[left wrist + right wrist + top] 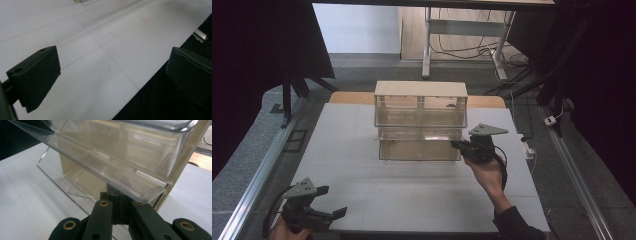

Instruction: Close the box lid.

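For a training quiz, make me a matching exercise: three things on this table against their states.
Things:
1. left tool
2. right tool
3. clear drawer cabinet

States:
A. jaws together at the lower drawer's right end
B. stands at the far middle of the white table, lower drawer pulled out
C. jaws wide apart over the near left corner

Pairs: 1-C, 2-A, 3-B

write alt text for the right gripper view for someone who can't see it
The right gripper, jaws shut, sits at the lower front edge of a clear plastic drawer that is tilted out of a beige cabinet. The white table lies below.
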A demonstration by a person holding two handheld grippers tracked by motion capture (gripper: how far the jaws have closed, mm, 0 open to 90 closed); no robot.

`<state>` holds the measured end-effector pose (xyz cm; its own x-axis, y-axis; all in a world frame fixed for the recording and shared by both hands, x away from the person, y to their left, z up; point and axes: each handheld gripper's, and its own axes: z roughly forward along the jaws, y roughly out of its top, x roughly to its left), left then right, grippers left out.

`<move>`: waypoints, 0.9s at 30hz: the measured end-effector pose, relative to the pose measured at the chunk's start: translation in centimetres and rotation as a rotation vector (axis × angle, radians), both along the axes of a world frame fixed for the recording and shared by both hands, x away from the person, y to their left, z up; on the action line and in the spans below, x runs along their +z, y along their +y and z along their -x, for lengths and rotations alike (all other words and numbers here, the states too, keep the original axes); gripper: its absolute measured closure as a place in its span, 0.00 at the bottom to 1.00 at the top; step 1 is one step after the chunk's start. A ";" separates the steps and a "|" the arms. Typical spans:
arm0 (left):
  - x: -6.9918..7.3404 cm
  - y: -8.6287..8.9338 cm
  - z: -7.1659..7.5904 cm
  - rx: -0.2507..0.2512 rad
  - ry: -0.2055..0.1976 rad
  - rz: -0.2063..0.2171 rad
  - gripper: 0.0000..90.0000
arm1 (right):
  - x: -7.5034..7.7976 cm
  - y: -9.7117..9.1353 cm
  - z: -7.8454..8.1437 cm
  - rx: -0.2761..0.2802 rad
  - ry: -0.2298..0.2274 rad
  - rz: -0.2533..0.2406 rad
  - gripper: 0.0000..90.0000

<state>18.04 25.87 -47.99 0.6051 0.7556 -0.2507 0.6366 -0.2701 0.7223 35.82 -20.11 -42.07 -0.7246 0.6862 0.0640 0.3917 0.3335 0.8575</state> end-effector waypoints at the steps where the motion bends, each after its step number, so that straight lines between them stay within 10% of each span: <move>1: 0.0 0.0 0.0 0.000 0.000 -0.001 0.00 | 0.0 0.0 0.1 0.001 0.000 0.006 1.00; 27: 0.0 -0.2 0.0 0.008 0.005 -0.016 0.00 | -1.3 -0.1 1.5 0.050 0.036 0.050 1.00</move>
<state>18.08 25.71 -47.99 0.5976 0.7645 -0.2418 0.6423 -0.2759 0.7150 34.31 -20.23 -43.33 -0.7556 0.6525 0.0572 0.4037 0.3952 0.8252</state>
